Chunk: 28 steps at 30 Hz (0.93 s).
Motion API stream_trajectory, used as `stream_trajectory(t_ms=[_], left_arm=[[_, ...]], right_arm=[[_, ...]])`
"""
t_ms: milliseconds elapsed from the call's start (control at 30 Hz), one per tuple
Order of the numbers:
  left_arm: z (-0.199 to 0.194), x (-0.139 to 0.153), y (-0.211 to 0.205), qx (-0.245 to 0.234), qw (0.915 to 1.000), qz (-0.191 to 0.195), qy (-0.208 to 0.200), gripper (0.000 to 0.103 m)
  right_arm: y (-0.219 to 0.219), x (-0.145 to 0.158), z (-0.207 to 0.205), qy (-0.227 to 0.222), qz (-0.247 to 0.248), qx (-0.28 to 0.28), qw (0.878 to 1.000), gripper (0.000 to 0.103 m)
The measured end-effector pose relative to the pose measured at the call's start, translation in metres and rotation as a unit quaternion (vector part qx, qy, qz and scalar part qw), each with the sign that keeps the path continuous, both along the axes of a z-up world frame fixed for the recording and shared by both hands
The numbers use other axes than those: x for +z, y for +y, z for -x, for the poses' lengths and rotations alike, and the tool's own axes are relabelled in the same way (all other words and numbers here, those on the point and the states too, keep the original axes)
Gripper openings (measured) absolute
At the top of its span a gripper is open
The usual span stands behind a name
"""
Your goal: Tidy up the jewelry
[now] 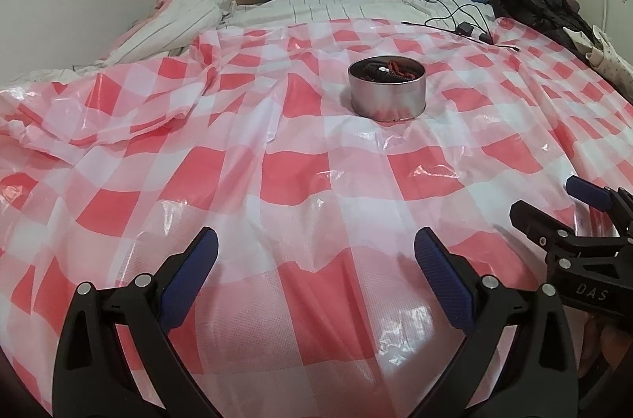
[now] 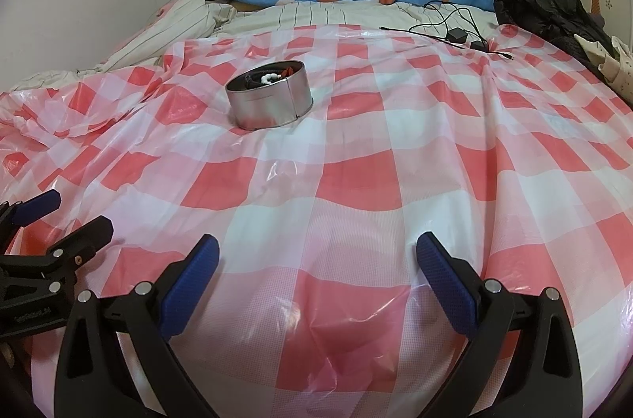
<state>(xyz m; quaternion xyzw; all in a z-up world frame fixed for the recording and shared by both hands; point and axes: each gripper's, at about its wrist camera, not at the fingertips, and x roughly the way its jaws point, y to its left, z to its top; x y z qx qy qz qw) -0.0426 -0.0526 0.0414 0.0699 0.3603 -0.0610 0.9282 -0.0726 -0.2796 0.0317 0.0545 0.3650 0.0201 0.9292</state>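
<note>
both claws, the left gripper and right gripper, gape wide and empty; the light tin at twelve o'clock could skid on the slick plastic sheet if nudged.

We read one clear marking: the letters "DAS", in pale raised capitals on the black body of the right gripper, seen at the lower right edge of the left wrist view. In the right wrist view, the black body of the left gripper bears a small line of lettering that we cannot make out. We find no other legible text.
</note>
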Motion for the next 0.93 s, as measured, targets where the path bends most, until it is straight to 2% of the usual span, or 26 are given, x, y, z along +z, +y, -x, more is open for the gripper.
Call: stream_trajectory(t_ms=[333, 567, 667, 800, 933], left_arm=[[-0.003, -0.002, -0.002, 0.000, 1.0000, 0.003, 0.006, 0.095], [0.002, 0.002, -0.005, -0.018, 0.9996, 0.008, -0.018, 0.095], [-0.003, -0.002, -0.002, -0.010, 0.9998, 0.018, 0.000, 0.095], [-0.014, -0.014, 0.006, 0.010, 0.9982, 0.037, 0.047, 0.095], [-0.014, -0.019, 0.005, 0.014, 0.9981, 0.031, 0.052, 0.095]], right_arm=[[0.000, 0.000, 0.000, 0.000, 0.000, 0.000, 1.000, 0.096], [0.001, 0.000, 0.000, 0.001, 0.001, 0.000, 1.000, 0.096], [0.001, 0.000, -0.001, 0.001, 0.000, 0.000, 1.000, 0.096], [0.001, -0.001, 0.000, 0.004, 0.002, 0.000, 1.000, 0.096], [0.001, -0.004, 0.002, 0.006, 0.003, 0.001, 1.000, 0.096]])
